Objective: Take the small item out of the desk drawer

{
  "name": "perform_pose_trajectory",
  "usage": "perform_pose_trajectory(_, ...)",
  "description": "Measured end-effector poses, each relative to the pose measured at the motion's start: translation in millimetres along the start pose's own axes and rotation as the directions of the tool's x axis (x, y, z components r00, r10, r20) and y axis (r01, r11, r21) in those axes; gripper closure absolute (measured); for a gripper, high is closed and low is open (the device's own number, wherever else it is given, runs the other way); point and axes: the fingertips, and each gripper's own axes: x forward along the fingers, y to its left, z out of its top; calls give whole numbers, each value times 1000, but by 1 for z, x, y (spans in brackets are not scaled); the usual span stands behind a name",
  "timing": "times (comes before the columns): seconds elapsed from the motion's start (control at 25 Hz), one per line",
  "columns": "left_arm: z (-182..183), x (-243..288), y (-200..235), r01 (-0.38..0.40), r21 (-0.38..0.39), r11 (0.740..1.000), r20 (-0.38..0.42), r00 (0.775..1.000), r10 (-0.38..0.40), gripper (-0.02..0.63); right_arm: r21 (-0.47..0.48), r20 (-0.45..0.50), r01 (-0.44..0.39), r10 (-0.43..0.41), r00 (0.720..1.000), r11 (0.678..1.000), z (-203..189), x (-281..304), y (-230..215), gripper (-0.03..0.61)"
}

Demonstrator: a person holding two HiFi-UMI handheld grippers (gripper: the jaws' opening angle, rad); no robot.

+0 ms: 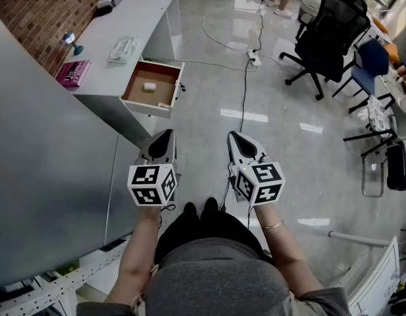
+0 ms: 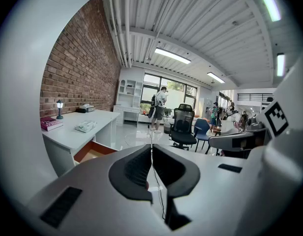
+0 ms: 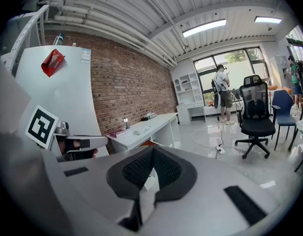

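A white desk (image 1: 124, 25) stands ahead to the left with its wooden drawer (image 1: 152, 87) pulled open. A small white item (image 1: 149, 86) lies inside the drawer. Both grippers are held side by side in front of my body, well short of the drawer. My left gripper (image 1: 165, 137) has its jaws together with nothing between them; the jaw tips (image 2: 151, 149) meet in the left gripper view. My right gripper (image 1: 237, 139) is shut and empty too, its tips (image 3: 152, 151) touching. The open drawer (image 2: 92, 153) shows at the lower left of the left gripper view.
On the desk lie a pink book (image 1: 73, 73), a small lamp (image 1: 70, 41) and a white packet (image 1: 124, 49). A power strip (image 1: 254, 59) with cables lies on the glossy floor. A black office chair (image 1: 328, 35) and a blue chair (image 1: 371, 68) stand at right. A grey panel (image 1: 45, 170) runs along my left.
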Motion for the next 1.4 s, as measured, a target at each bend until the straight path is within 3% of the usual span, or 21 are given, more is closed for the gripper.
perform_pose_trajectory(0.48, -9, 11, -19, 0, 6, 1000, -26, 1000, 0, 586, 43, -21, -7, 8, 1000, 999, -13, -6, -20, 572)
perform_pose_trajectory(0.88, -14, 22, -24, -7, 4, 1000, -45, 999, 7, 586, 83, -15, -30, 31, 999, 996, -11, -2, -35, 482)
perform_pose_trajectory(1.4, -16, 91, 17, 23, -27, 999, -83, 996, -25, 586, 114, -60, 19, -12, 998, 993, -10, 62, -63, 425)
